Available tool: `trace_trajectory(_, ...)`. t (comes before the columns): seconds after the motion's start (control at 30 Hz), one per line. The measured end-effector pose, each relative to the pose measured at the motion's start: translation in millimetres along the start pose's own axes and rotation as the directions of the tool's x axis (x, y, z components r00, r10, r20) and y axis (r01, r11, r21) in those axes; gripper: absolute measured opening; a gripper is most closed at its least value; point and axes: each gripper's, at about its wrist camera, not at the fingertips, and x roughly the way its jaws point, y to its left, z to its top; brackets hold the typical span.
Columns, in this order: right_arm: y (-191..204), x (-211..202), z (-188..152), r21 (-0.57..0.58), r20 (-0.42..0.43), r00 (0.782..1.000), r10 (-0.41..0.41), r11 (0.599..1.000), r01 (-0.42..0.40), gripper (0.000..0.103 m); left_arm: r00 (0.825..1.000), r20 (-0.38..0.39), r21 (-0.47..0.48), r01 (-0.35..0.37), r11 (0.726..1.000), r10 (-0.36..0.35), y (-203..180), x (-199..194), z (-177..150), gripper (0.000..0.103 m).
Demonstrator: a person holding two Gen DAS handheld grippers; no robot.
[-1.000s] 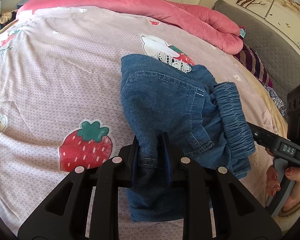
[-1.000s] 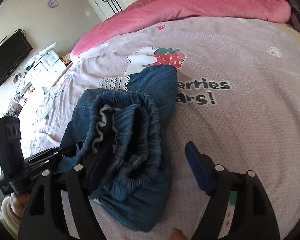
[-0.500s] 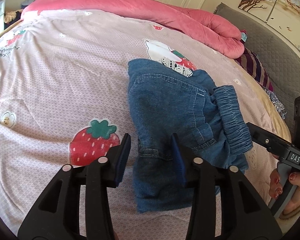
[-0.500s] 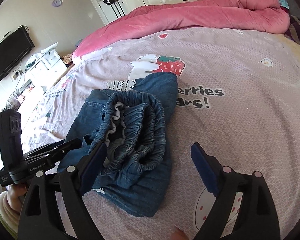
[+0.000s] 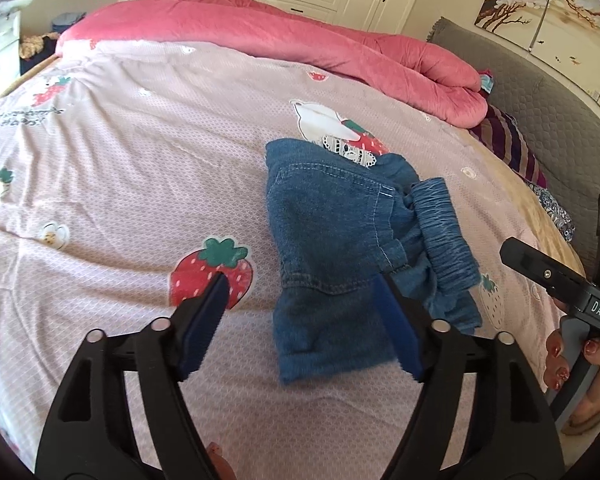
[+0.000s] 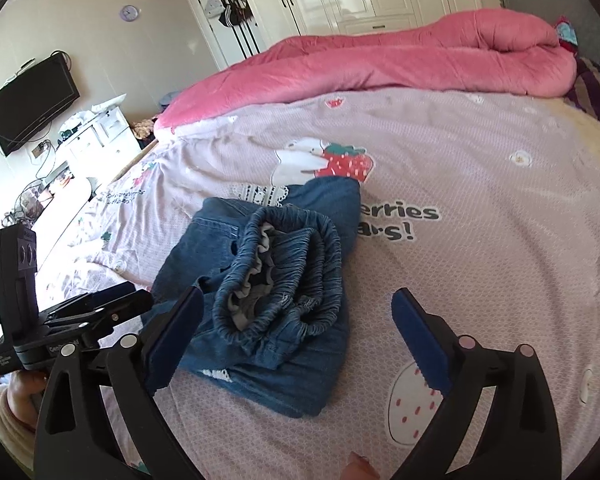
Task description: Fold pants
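The blue denim pants lie folded into a small bundle on the pink strawberry-print bedsheet, elastic waistband to the right. My left gripper hovers at the bundle's near edge. Its jaws are opening and the pads press on nothing. In the right wrist view the pants show the gathered waistband on top. My right gripper is just short of it, jaws opening wide, pads clear of the cloth. Each view shows the other gripper: the right, and the left, held by a hand.
A rolled pink duvet runs along the far side of the bed. A striped cloth and a grey headboard are at the right. White wardrobes stand behind. A wall TV and a cluttered white dresser are beyond the bed's left edge.
The left gripper was shut on the pants' near hem; it has let go, opened and drawn back and up. The right gripper widened further and also pulled back. The pants stay folded.
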Motion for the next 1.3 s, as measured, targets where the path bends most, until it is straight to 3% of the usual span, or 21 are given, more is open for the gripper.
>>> trace_trajectory(0.3, 23, -36, -24, -0.094, 0.045, 0.998, -0.041, 0.995, 0.045, 0.098, 0.999, 0.025, -0.007, -0.029, 1.0, 0.029, -1, -38, -25, 0.093)
trace_trajectory(0.87, 29, -80, -85, -0.076, 0.049, 0.996, -0.074, 0.994, 0.077, 0.098, 0.996, 0.036, 0.035, -0.085, 0.996, 0.084, -28, -87, -92, 0.093)
trace_trajectory(1.3, 30, -91, -97, -0.069, 0.054, 0.996, -0.074, 0.995, 0.077, 0.098, 0.994, 0.035, 0.035, -0.101, 0.994, 0.1, -34, -85, -101, 0.093)
